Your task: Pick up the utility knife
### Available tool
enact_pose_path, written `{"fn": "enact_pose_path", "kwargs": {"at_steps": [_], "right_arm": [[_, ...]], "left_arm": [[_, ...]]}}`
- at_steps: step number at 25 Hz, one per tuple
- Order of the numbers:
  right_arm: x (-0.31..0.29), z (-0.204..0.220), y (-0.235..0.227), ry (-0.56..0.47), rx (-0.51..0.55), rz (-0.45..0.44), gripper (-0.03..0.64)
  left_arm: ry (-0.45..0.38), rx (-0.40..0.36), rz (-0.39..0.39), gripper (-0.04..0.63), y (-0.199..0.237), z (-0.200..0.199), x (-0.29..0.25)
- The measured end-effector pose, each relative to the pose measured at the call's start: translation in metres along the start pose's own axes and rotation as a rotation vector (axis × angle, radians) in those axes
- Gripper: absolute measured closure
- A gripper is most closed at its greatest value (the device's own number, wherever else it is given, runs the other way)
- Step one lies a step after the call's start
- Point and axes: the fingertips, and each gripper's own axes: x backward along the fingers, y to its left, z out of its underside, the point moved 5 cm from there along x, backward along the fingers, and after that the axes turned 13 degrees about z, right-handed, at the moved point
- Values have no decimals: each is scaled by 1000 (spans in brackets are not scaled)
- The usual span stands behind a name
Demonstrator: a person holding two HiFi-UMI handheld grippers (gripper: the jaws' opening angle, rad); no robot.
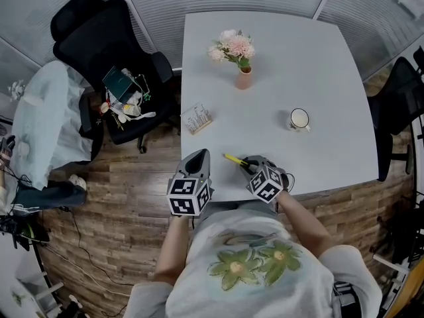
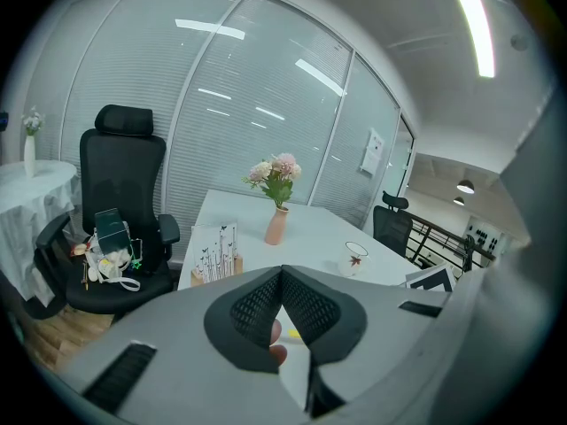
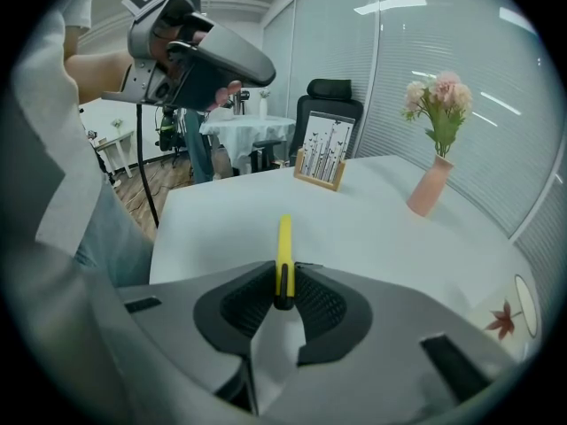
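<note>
The utility knife [image 1: 233, 159] is slim, yellow with a black end, and sits at the near edge of the white table [image 1: 318, 58]. My right gripper [image 1: 250, 165] is shut on its black rear end, and the yellow body points away towards the table's middle. In the right gripper view the knife [image 3: 283, 246] stands out straight from between the pads of that gripper [image 3: 283, 295]. Whether the knife touches the table I cannot tell. My left gripper [image 1: 198, 158] hangs just left of it at the table's edge, shut [image 2: 282, 273] with nothing held.
On the table stand a pink vase with flowers [image 1: 242, 78], a white mug [image 1: 299, 118] and a small wooden card holder [image 1: 198, 119]. A black office chair [image 1: 112, 52] loaded with bits stands to the left, and another chair [image 1: 397, 105] to the right.
</note>
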Motion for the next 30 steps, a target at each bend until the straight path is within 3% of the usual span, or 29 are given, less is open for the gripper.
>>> {"fn": "enact_pose_path", "kwargs": {"at_steps": [30], "right_arm": [[33, -41, -9, -134, -39, 48, 546]], "left_arm": [[12, 7, 24, 591, 0, 6, -2]]}}
